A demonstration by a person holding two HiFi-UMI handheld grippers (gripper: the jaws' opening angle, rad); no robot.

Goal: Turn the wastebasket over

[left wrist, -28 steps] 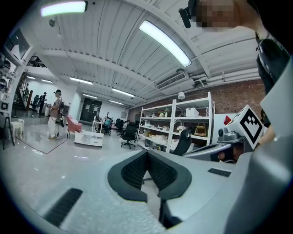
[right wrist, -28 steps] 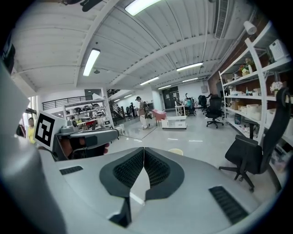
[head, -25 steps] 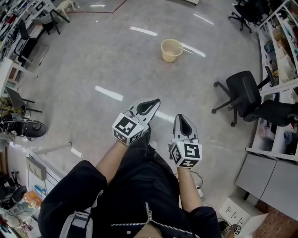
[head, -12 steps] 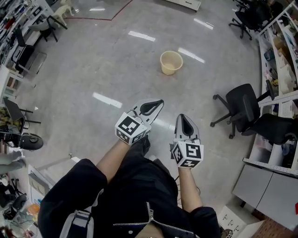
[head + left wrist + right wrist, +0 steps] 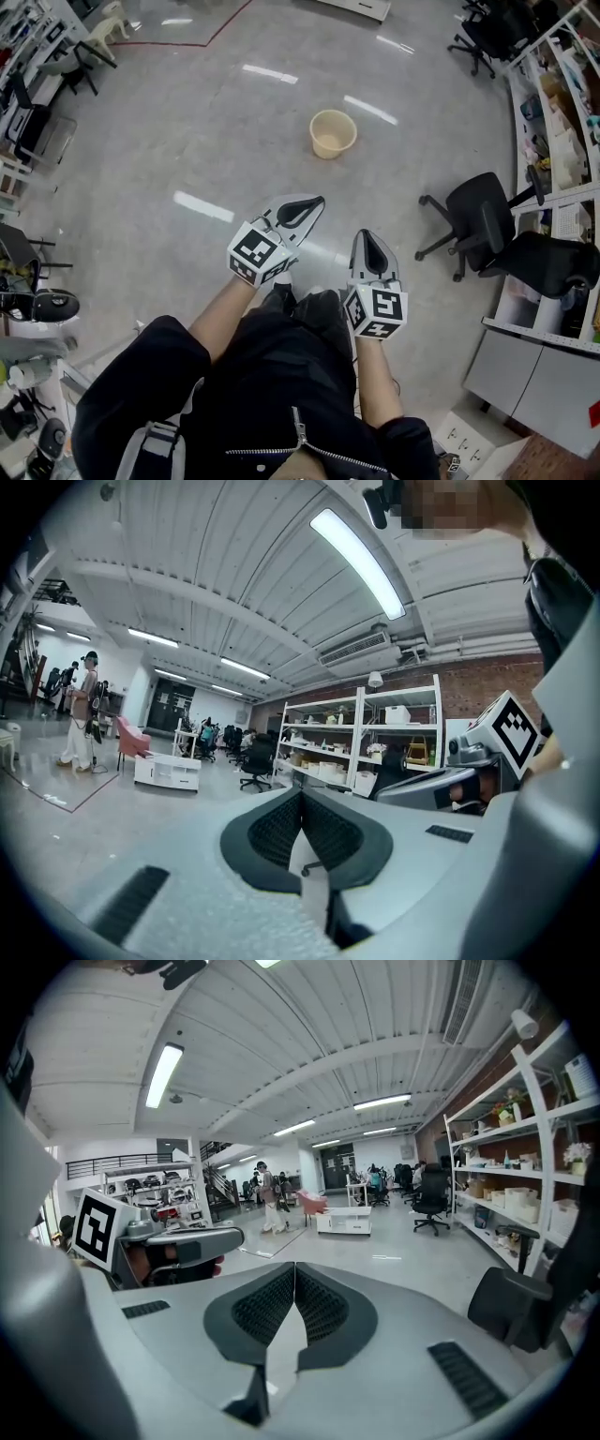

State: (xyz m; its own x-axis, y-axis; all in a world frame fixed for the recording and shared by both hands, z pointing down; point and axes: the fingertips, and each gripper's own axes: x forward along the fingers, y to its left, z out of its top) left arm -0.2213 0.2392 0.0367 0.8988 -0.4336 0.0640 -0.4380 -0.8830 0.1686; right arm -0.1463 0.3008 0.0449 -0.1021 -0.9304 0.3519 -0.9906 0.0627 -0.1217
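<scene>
A cream wastebasket (image 5: 333, 133) stands upright, mouth up, on the grey floor well ahead of me in the head view. My left gripper (image 5: 314, 201) is held out in front of my body, shut with nothing between its pads. Beside it my right gripper (image 5: 367, 235) is also shut and empty. Both are far short of the basket. In the left gripper view the left gripper (image 5: 302, 795) points level across the room; the right gripper (image 5: 293, 1271) shows closed jaws in its own view. The basket is not visible in either gripper view.
A black office chair (image 5: 483, 220) stands to the right of the basket, with shelving (image 5: 558, 112) along the right wall. Desks and chairs (image 5: 37, 103) line the left side. A person (image 5: 269, 1199) walks far off, near a pink chair (image 5: 309, 1203) and white table (image 5: 343, 1220).
The wastebasket has come nearer and shifted slightly left in the head view as I walk toward it. Both grippers stay shut, held in the same pose before me.
</scene>
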